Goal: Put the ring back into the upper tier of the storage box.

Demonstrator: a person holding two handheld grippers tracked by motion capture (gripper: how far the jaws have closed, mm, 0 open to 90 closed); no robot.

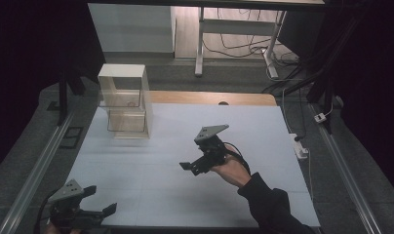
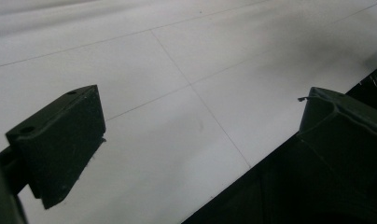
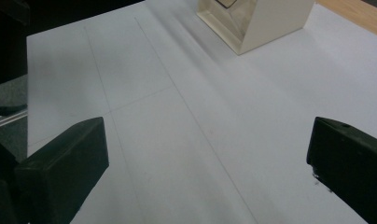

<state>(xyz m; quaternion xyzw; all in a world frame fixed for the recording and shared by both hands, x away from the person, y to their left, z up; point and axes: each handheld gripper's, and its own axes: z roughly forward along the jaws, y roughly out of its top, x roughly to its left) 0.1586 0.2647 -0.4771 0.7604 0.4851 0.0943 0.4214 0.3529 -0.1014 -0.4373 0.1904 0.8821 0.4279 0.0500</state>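
Note:
My right gripper point(image 1: 193, 156) hovers over the middle of the white table mat point(image 1: 151, 180), held by a hand in a dark sleeve. In the right gripper view its jaws stand wide apart point(image 3: 205, 163), open, with only bare mat between them. My left gripper point(image 1: 100, 200) is at the near left corner of the mat, beside the front edge. It is open too, and in the left gripper view point(image 2: 200, 126) nothing lies between its black pads point(image 2: 60, 140).
A cream-framed box with clear walls point(image 1: 126, 102) stands upright at the back left of the mat, seen ahead in the right gripper view point(image 3: 252, 21). A wooden tabletop strip point(image 1: 209, 97) runs behind the mat. Metal rails flank both sides.

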